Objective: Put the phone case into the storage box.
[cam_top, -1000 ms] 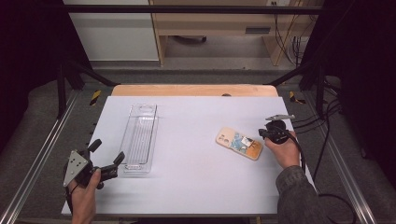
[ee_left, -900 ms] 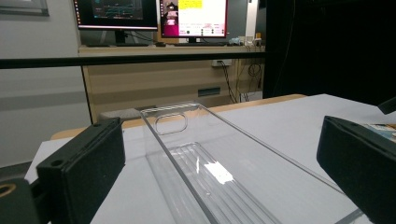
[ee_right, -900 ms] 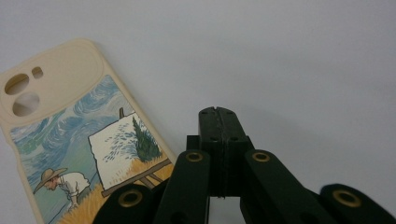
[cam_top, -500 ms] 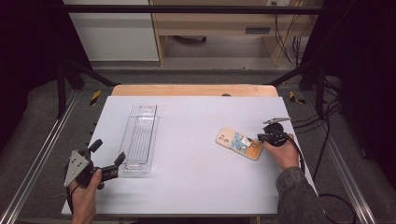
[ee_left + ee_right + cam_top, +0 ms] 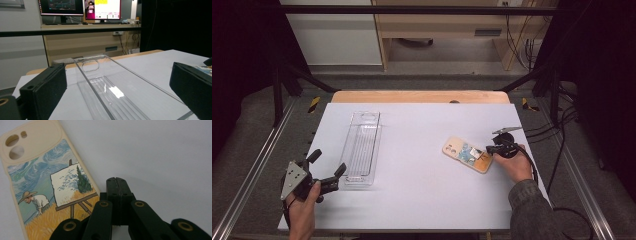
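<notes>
Nearest me, the left tool (image 5: 328,171) sits low at the front-left corner of the surface (image 5: 422,200), jaws spread wide. It has not shifted over the last second. Its own view looks straight down the length of the clear tray (image 5: 117,90), whose near end lies just between and beyond the open jaws.

Further right, the right tool (image 5: 490,149) is what has changed: a second ago it stood slightly higher and further back, and now it has dropped towards the near right edge of the phone case (image 5: 468,154). Its jaws are pressed together with nothing between them; in its own view the closed tips (image 5: 117,182) rest just beside the case's edge (image 5: 50,182), over bare surface. The case has stayed where it was, flat, painted side up, well apart from the tray.

I judge it a shut tip lining up to nudge or lift the case's edge, with the tray waiting as the likely destination.
</notes>
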